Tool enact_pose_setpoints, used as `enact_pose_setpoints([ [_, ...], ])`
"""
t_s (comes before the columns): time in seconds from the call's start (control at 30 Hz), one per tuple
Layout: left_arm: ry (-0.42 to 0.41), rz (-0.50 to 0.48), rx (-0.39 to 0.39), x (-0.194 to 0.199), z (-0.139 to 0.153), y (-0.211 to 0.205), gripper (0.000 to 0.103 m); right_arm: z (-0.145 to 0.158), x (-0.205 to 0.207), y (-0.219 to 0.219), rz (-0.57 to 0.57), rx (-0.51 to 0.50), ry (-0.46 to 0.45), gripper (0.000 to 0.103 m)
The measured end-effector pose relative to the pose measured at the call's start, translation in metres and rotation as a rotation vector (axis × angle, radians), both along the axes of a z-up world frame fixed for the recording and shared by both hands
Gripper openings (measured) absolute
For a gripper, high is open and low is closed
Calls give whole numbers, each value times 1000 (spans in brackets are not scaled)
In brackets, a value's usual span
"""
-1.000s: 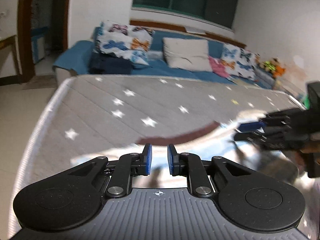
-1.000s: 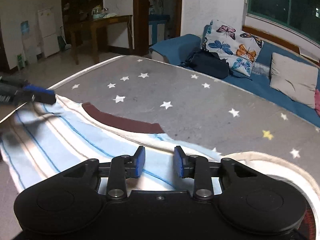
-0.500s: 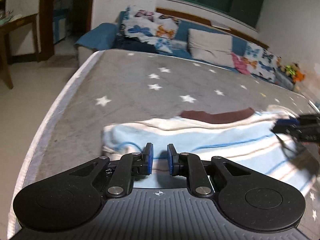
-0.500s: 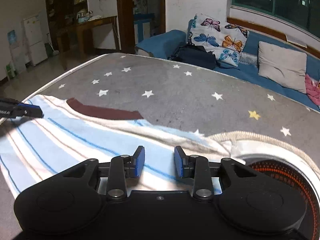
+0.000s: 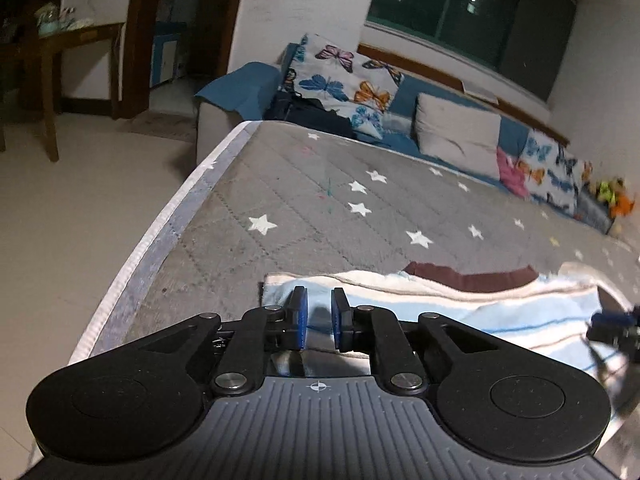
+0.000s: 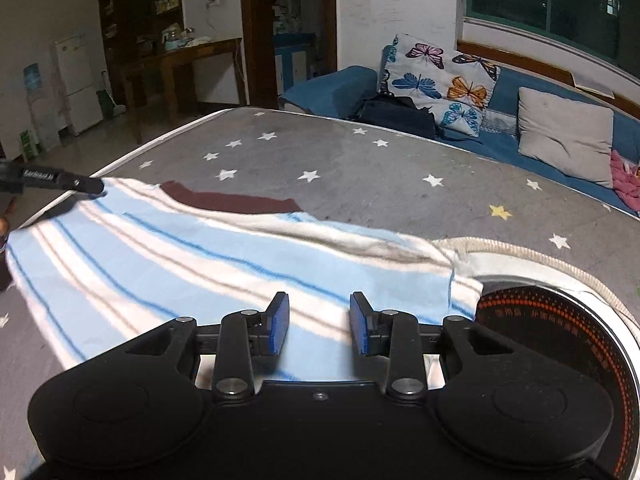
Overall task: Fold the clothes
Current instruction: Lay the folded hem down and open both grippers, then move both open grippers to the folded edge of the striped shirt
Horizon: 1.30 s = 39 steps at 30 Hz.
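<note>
Fingers (image 6: 280, 322) of both grippers stand apart, holding nothing, above the striped shirt (image 6: 168, 264), which lies crosswise before them on the star-patterned mattress (image 6: 360, 168), brown collar (image 6: 232, 201) farthest away.

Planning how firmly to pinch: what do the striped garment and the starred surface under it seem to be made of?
The striped garment looks like soft, matte knit or fleecy fabric: fuzzy edges, limp folds, a dark ribbed-looking collar band. The starred surface appears to be quilted grey textile over a mattress, judging by the stitched diamond lines and piped edge. Exact fibres cannot be told.
</note>
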<state>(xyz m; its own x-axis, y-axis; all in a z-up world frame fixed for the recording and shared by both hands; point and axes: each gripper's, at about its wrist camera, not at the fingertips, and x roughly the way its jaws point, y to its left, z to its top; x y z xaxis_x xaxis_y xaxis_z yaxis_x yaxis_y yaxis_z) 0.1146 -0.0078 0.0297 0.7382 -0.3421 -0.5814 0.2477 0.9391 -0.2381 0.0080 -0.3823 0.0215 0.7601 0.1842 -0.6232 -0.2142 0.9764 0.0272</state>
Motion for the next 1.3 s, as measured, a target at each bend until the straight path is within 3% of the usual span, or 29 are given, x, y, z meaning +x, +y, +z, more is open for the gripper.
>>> enact_pose_setpoints([
  [0.03, -6, 17, -10, -2, 1, 3, 26, 0, -2, 0, 3, 0, 0, 36],
  [0.1, -36, 72, -13, -6, 6, 9, 48, 1, -6, 1, 8, 0, -1, 36],
  [0.17, -54, 105, -16, -7, 9, 15, 49, 2, -10, 1, 14, 0, -2, 36],
  [0.37, 92, 103, -69, 10, -2, 26, 35, 4, -18, 3, 24, -2, -2, 36],
  [0.47, 76, 92, -44, 7, -4, 21, 31, 4, -18, 4, 24, -5, 0, 40],
  [0.57, 67, 74, -32, 8, -4, 16, 16, 4, -18, 5, 25, -7, 3, 40],
  [0.67, 41, 55, -5, 6, -2, 10, 8, 4, -19, 6, 25, -9, 5, 40],
  [0.87, -74, 52, 34, 1, 10, 6, 7, 4, -19, 8, 26, -14, 10, 40],
  [1.07, -20, 41, 94, 15, -10, 2, 9, -12, -28, 8, 24, -21, 13, 43],
  [1.1, -17, 42, 88, 15, -9, 4, 13, -11, -29, 9, 21, -24, 13, 43],
  [1.3, -70, 51, 98, -6, 18, 12, 14, 2, -45, 9, 16, -15, -9, 43],
])
